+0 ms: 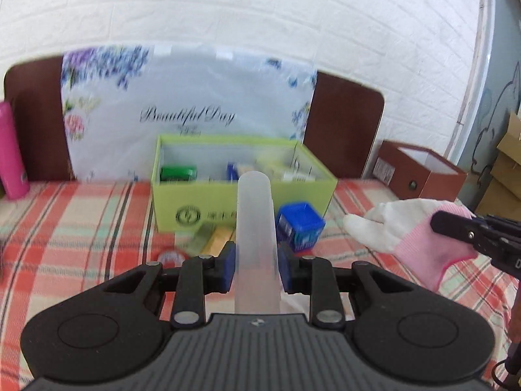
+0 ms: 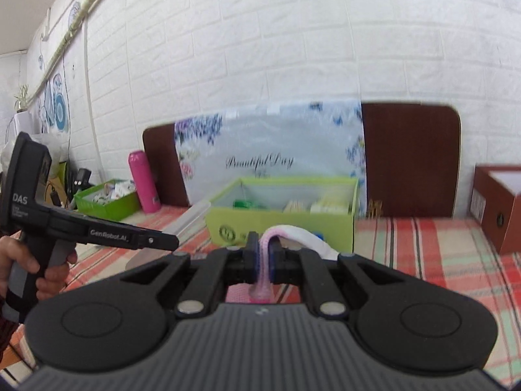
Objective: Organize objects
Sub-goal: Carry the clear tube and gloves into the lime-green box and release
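Pink bottle [image 1: 11, 153] by brown headboard [image 1: 342, 123], floral bag [image 1: 182, 97], white brick wall [image 1: 260, 9] behind.

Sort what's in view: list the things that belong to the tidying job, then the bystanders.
Job:
- translucent plastic tube, in left gripper
- pink-and-white glove, in right gripper
- open lime-green cardboard box
- small blue box

Bystanders:
- pink bottle
- brown box
- floral bag
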A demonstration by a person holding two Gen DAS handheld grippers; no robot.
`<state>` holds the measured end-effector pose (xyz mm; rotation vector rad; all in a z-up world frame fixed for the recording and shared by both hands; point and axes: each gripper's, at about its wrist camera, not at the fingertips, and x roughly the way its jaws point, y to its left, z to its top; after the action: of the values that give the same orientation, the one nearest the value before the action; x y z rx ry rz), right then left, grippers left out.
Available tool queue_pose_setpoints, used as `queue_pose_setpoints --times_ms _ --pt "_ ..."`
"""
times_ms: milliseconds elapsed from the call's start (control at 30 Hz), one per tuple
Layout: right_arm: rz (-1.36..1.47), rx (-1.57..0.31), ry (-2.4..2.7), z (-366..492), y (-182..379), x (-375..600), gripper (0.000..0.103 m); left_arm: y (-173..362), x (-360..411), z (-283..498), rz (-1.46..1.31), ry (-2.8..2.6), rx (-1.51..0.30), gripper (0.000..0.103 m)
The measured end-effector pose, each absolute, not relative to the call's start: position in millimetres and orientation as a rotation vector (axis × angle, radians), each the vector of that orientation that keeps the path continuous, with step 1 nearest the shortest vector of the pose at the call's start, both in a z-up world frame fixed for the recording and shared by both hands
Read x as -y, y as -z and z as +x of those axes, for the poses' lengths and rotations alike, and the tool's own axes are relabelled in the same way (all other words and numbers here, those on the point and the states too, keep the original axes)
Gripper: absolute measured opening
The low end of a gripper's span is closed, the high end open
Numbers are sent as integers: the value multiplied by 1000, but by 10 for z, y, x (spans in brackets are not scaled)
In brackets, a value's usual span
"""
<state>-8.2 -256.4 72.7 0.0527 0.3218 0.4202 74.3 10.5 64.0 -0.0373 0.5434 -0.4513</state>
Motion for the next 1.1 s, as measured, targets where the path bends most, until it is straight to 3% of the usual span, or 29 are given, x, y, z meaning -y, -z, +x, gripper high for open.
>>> queue_pose_setpoints --times_ms 433,700,733,767,800,833,900,933,967,1100 --pt "50 -97 -395 1107 -1087 2301 6 -1058 98 1727 -70 422 -448 28" --pt "81 -183 -394 1984 -539 2127 8 -856 234 2463 -76 373 -477 28" --pt "55 -260 -399 2127 -403 2054 10 -775 252 2552 -77 365 -487 29" --pt "19 -363 -380 2258 -266 1982 15 -688 270 2633 -71 360 -501 37" --pt "-22 -462 -335 2372 -139 1916 33 -598 275 2706 -64 352 -529 48" --pt "-53 -518 -295 2432 -43 1877 42 -512 273 2758 -62 335 -561 67" --pt "-54 -488 -293 2394 64 1900 45 -385 225 2756 -65 321 -567 70" --pt "-45 -474 -290 2370 82 1920 58 -342 196 2743 -66 325 -562 70" --pt "-44 -468 -269 2352 92 1932 63 -316 176 2733 -68 321 -562 70" --pt "-69 -467 -240 2329 64 1930 68 -300 125 2723 -88 306 -581 70"
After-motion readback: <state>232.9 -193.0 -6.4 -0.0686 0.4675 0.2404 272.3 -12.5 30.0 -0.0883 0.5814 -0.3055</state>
